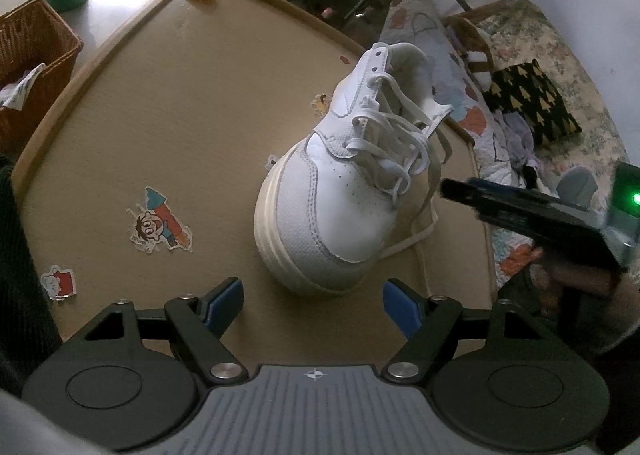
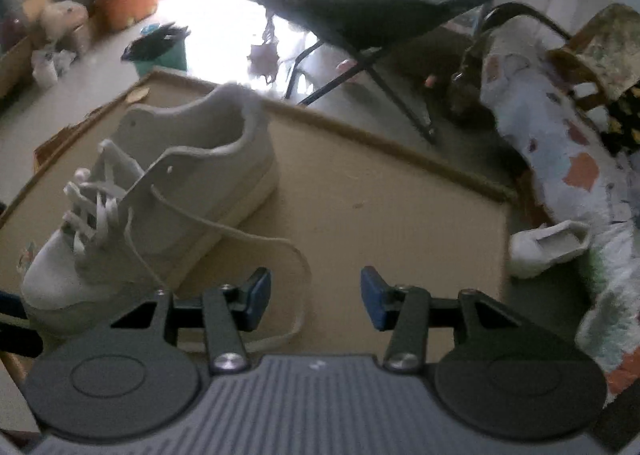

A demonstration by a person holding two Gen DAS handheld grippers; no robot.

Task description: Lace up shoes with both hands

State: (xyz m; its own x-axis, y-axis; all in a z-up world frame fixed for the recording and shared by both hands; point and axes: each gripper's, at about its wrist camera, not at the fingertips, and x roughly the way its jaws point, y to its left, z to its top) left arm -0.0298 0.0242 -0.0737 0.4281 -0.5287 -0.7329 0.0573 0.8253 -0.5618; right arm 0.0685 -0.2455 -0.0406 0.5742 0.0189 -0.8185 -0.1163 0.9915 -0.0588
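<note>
Shoe (image 1: 340, 183) sitting on table (image 1: 160, 127), frame centre in the left view, toe toward left gripper (image 1: 313, 305), jaws released, empty. Right gripper (image 2: 316, 303) jaws opening, empty; loose lace (image 2: 296, 255) looping just left of them, nearer the right hand.

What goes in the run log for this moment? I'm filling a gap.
left tool: open, empty | right tool: opening, empty | white shoe: on table | loose lace end: beside shoe, ungripped
</note>
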